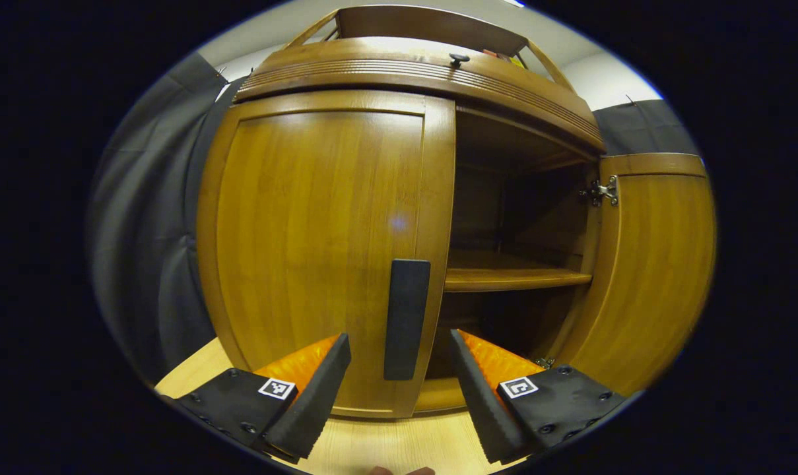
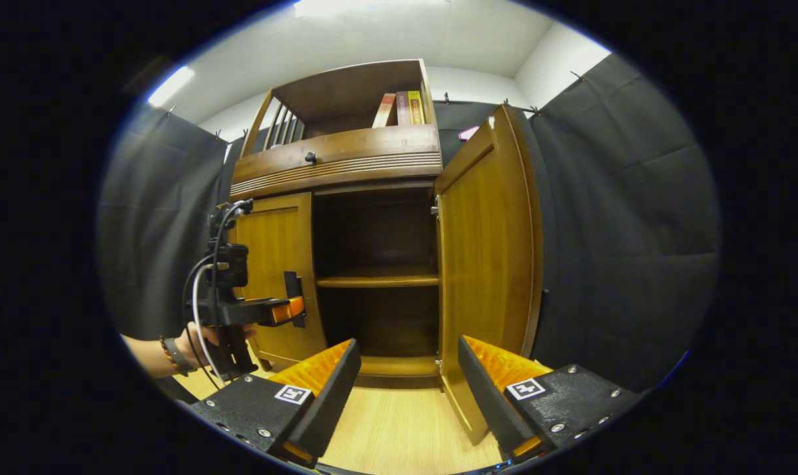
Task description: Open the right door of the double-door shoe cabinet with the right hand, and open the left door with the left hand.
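Left door (image 1: 319, 251) is closed, left of the cabinet's open bay; my left gripper (image 1: 399, 389) is spread, empty, straddling its dark vertical handle (image 1: 406, 319) without contact. Door looks rigid, hinged wood: I expect moderate weight, so I'd pinch the handle mid-length. Right door (image 2: 488, 264) stands swung open; right gripper (image 2: 408, 389) spread, empty, near it.

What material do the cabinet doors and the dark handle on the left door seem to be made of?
Left door and right door: apparently wood or wood veneer, glossy varnish; vertical grain and a light reflection show. Handle: matte black, perhaps plastic or painted wood; unclear.
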The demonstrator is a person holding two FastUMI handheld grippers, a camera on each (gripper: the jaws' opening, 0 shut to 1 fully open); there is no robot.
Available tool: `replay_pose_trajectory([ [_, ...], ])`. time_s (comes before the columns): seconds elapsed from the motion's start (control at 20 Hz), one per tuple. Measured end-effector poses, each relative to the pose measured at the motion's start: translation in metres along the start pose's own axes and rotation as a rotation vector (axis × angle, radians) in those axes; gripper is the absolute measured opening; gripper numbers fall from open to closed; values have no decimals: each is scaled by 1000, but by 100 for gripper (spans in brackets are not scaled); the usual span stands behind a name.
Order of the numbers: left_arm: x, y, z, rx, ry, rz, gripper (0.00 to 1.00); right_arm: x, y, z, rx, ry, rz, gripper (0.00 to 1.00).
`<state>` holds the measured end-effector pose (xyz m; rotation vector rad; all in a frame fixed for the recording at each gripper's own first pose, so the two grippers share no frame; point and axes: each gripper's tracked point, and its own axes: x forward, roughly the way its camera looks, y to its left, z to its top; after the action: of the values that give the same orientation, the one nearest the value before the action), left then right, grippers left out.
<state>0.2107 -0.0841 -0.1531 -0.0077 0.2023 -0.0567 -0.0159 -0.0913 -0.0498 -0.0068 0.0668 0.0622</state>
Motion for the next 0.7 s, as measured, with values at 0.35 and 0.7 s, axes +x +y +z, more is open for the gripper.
replay_pose_trajectory([
  [0.35,36,8,4,27,-38,34,88,-11,-11,3,-19,-5,-36,92],
  [0.7,40,1,2,44,-46,27,41,-9,-8,-1,-23,-2,-36,92],
])
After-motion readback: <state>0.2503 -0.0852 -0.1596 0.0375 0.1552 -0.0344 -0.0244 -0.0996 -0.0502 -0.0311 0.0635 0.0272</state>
